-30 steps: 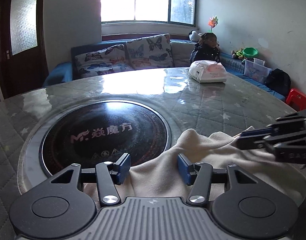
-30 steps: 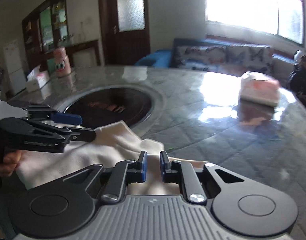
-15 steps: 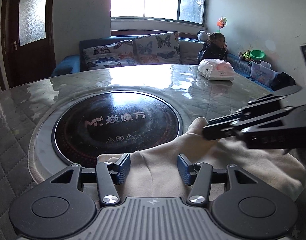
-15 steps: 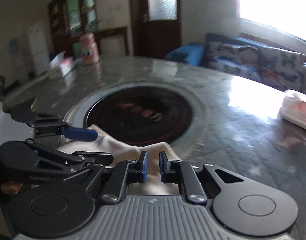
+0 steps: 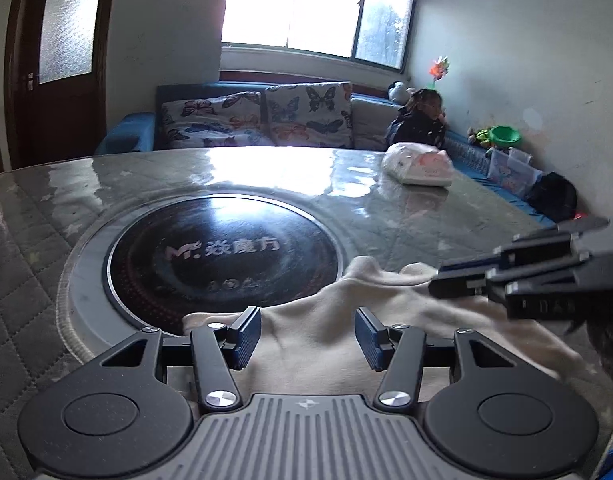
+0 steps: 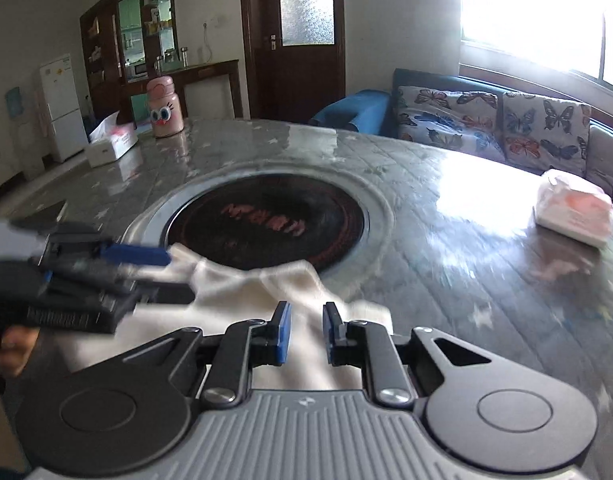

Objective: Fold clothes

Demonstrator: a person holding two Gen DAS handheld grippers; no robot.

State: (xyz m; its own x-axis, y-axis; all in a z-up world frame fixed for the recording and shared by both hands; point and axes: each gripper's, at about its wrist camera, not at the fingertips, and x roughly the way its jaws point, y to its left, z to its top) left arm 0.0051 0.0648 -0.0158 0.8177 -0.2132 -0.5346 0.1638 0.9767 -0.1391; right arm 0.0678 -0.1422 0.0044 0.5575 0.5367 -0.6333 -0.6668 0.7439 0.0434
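Note:
A cream garment [image 5: 326, 320] lies bunched at the near edge of the round table, its far edge over the rim of the black cooktop [image 5: 222, 252]. My left gripper [image 5: 308, 334] is open, its fingers wide apart above the cloth. My right gripper [image 6: 306, 332] is open with a narrow gap and the cream garment [image 6: 266, 292] lies under and between its fingers, not pinched. The right gripper also shows in the left wrist view [image 5: 458, 280] over the cloth's right part. The left gripper shows in the right wrist view [image 6: 146, 264].
The grey quilted table [image 5: 406, 216] has a white plastic bag [image 5: 420, 164] at the far right. A pink bottle [image 6: 164, 106] and a white box [image 6: 112, 144] stand at the far left. A sofa [image 5: 266, 120] with a child [image 5: 420, 120] is behind.
My right gripper opened from nearly shut to a narrow gap and swung back right. The cloth shifted and lies lower. My left gripper stayed open over the cloth.

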